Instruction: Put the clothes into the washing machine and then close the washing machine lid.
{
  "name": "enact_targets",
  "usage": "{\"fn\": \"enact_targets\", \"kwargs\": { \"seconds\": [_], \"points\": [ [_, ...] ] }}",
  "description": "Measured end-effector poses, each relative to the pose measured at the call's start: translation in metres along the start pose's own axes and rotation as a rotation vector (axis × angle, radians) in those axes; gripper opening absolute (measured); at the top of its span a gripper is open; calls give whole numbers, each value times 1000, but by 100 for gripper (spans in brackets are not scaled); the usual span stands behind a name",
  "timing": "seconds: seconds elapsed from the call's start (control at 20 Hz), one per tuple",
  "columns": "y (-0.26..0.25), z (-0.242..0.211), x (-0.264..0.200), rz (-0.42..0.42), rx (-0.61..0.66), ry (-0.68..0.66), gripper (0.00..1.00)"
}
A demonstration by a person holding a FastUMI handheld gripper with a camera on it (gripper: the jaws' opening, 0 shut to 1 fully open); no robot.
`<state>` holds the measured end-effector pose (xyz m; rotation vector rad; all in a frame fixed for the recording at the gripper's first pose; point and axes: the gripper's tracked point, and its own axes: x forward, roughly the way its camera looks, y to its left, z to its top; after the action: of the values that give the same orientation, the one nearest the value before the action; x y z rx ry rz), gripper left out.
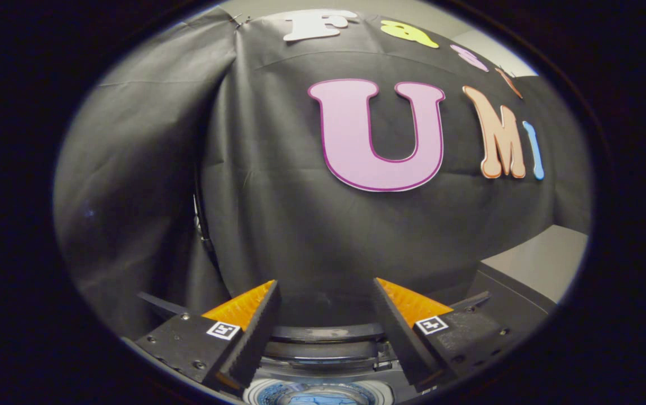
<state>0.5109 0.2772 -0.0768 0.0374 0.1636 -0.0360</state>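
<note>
Gripper view: the claw (326, 292) stands wide, its two black ridged fingers (258, 332) with orange backs spread apart and nothing held between them. Below and between the fingers lies the washing machine (323, 343), seen from above: the curved dark rim of its top runs across the gap, and at the very bottom, under the finger roots, a round white-ringed opening (317, 395) shows something blue inside; whether that is clothing I cannot tell. A grey surface (542, 261) sits to the right, beyond the right finger.
</note>
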Motion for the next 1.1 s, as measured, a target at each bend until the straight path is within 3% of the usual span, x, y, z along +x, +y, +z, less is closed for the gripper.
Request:
{"fn": "enact_targets", "kwargs": {
  "seconds": [1.1],
  "points": [
    [-1, -13, -39, 1, -2, -103, 97]
  ]
}}
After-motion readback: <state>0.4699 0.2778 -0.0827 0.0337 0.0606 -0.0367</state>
